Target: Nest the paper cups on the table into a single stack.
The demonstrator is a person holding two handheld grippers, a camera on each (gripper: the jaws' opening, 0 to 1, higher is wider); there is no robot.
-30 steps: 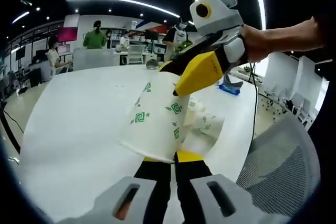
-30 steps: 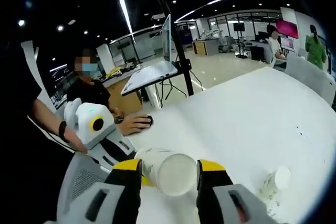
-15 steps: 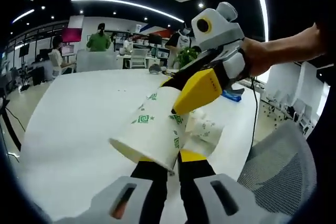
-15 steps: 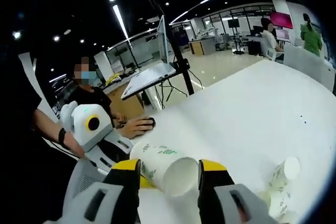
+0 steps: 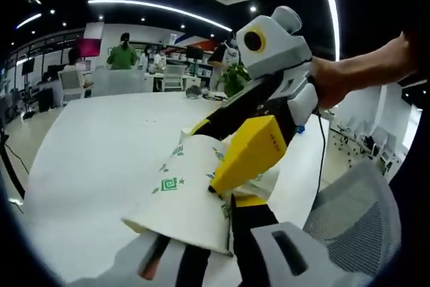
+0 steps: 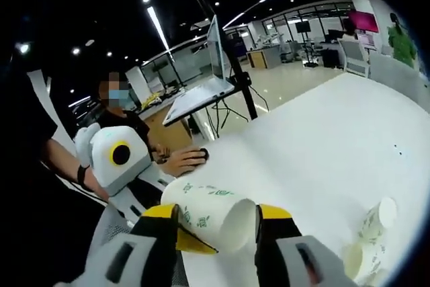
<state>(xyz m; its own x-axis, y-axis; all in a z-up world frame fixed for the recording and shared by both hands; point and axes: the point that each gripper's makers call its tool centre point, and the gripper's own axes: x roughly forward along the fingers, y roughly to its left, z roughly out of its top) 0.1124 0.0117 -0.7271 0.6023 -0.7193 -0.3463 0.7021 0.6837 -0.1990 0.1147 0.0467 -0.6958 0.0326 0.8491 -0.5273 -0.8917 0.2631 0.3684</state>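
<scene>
A: Right gripper (image 6: 216,223) first — its yellow-tipped jaws are closed on a cup (image 6: 209,214), pressing both sides of the wall near the closed bottom, which faces the camera.

B: And the left gripper (image 5: 213,233)?

A: Its own jaws rise under that same cup (image 5: 180,196), at the open rim. The cup covers the tips, so whether they pinch it or stand open, I can't tell.

B: So the cup's in the air?

A: Yes, lying sideways above the white tabletop (image 5: 101,139), between the two grippers, white with green squares and leaves.

B: More cups?

A: Loose cups (image 6: 373,233) lie tipped over on the tabletop at the right gripper view's lower right, near each other. A grey mesh chair (image 5: 353,213) is beside the tabletop.
</scene>
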